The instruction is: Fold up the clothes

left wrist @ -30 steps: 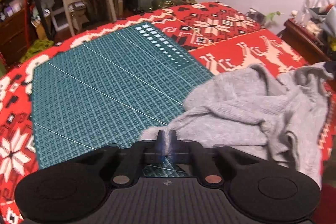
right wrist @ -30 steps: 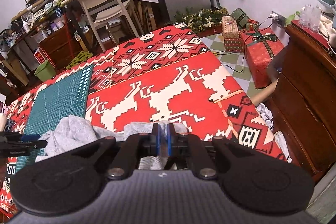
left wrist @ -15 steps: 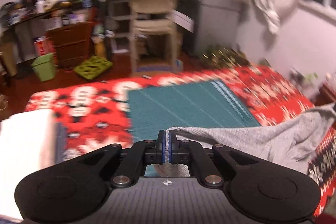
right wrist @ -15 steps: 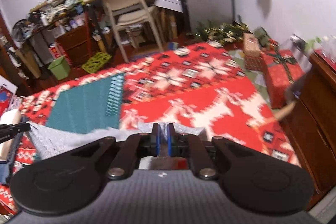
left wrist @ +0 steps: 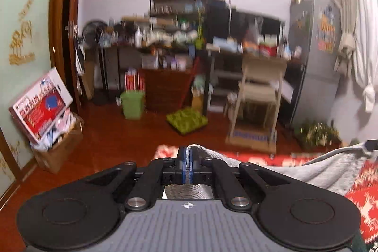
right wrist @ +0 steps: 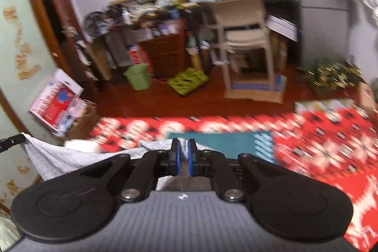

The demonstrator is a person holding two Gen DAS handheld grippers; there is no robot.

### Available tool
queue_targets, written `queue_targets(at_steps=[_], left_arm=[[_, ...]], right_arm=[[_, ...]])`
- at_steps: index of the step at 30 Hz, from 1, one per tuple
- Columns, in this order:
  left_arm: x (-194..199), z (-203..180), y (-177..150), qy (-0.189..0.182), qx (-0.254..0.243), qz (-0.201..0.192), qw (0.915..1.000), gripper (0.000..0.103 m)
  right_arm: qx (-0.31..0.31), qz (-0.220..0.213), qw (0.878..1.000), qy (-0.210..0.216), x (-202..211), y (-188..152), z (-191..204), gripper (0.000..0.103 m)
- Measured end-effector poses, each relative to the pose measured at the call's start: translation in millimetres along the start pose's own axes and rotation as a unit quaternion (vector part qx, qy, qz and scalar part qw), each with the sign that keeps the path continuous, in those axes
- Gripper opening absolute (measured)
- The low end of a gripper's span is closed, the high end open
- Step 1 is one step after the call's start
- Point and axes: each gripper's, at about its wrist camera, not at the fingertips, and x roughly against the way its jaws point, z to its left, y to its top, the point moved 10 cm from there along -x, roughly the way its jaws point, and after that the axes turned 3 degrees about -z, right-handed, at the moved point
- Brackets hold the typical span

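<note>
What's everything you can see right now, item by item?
Sweater: one, grey, held up between both grippers.
Blanket: one, red and white pattern, below.
Cutting mat: one, teal, on blanket.
Chair: one, cream, on floor.
Bin: one, green, by drawers.
Fridge: one, grey, right.
Left gripper: black, shut on sweater.
Right gripper: black, shut on sweater.

Wooden floor (left wrist: 132, 134), cluttered shelves (left wrist: 179, 6), beige chair (left wrist: 257, 96), grey fridge (left wrist: 314, 58), curtain (left wrist: 354, 15).
</note>
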Motion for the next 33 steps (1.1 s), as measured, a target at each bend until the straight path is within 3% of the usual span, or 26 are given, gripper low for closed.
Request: queue_targets(at_steps=[3,6,11,16,19,23,28,33], left_arm=[[15,3,13,-0.005,-0.006,-0.012,0.9999,0.003],[30,-19,13,-0.044,-0.006,-0.021,0.9988,0.003],[42,-95,-15,-0.141,-0.003,0.003,0.9900,0.003],[46,-211,-75,-0.253,-0.011,0.060,0.9655,0.003],[46,-284,-121,-0.312,-0.005,0.109,0.9439,0.003],[49,-370,-180,-0.363,-0.006,0.166,0.9167,0.003],[45,-439,-232,-0.384,-0.009,0.216,0.8977,0.003],[30,-454,-260,-0.362,-0.001,0.243,0.8999,0.003]], right_arm=[[0.002,-0.014,1.000,0.014,0,18,23,0.007],[0.002,-0.025,0.999,0.024,2,32,38,0.007],[-0.021,-0.015,1.000,-0.002,23,12,-14,0.007],[-0.045,0.010,0.996,-0.078,54,-30,-122,0.007],[-0.041,0.031,0.990,-0.130,74,-61,-184,0.007],[-0.062,0.052,0.984,-0.161,88,-95,-247,0.007],[-0.064,0.071,0.980,-0.175,85,-126,-288,0.008],[-0.064,0.082,0.980,-0.173,83,-150,-288,0.021]])
